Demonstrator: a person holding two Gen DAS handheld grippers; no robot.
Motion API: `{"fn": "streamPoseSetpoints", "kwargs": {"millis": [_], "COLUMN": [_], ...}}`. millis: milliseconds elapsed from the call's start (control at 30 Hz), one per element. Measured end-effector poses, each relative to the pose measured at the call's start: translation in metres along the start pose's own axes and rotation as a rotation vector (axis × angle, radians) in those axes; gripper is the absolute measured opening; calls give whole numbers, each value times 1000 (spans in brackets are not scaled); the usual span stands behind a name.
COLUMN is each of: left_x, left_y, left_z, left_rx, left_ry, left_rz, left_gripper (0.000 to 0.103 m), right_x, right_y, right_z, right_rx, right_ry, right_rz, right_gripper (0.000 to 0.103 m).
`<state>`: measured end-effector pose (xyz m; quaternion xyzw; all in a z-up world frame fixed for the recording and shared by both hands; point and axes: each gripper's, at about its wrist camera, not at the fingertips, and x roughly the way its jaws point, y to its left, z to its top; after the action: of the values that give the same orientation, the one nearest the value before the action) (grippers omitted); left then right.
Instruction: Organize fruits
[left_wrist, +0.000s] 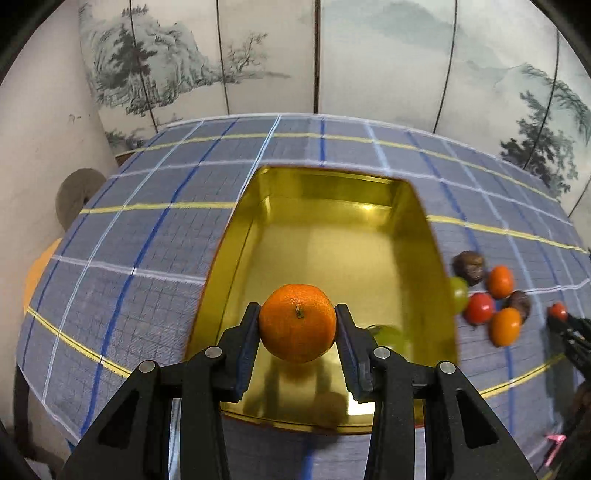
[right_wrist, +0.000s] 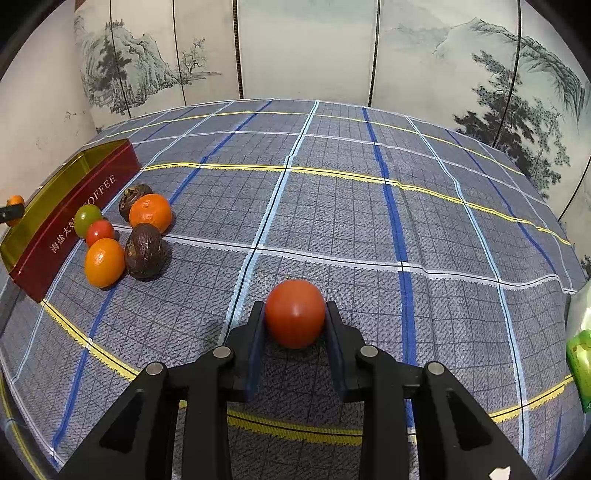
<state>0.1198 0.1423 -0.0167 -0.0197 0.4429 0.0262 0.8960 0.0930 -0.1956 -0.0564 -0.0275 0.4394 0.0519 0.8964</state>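
Note:
My left gripper is shut on a mandarin and holds it above the near end of the gold-lined tin. A green grape lies inside the tin by its right wall. My right gripper is shut on a red tomato just above the checked cloth. To its left, beside the tin's red wall, lie two mandarins, a small red tomato, a green grape and two dark brown fruits.
The blue checked cloth covers the table. A painted folding screen stands behind it. A green packet sits at the table's right edge. The right gripper shows at the right edge of the left wrist view.

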Motion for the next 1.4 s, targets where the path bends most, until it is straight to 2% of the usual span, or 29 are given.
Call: {"fn": "streamPoseSetpoints", "kwargs": {"millis": [233,567,1400], "left_x": [22,31,27], "left_y": [6,10,-3], "left_z": [-11,-19,-31], "left_rx": [14,3,21], "left_ry": [43,76,79], "left_rz": [12,30,103], "left_gripper": [41,41,41], "right_x": [0,0,0], "right_y": [0,0,1], "right_z": [0,0,0], "right_rx": [0,0,-2], "right_ry": [0,1,0], "right_rz": [0,0,-1], "right_gripper": [28,29,29]}}
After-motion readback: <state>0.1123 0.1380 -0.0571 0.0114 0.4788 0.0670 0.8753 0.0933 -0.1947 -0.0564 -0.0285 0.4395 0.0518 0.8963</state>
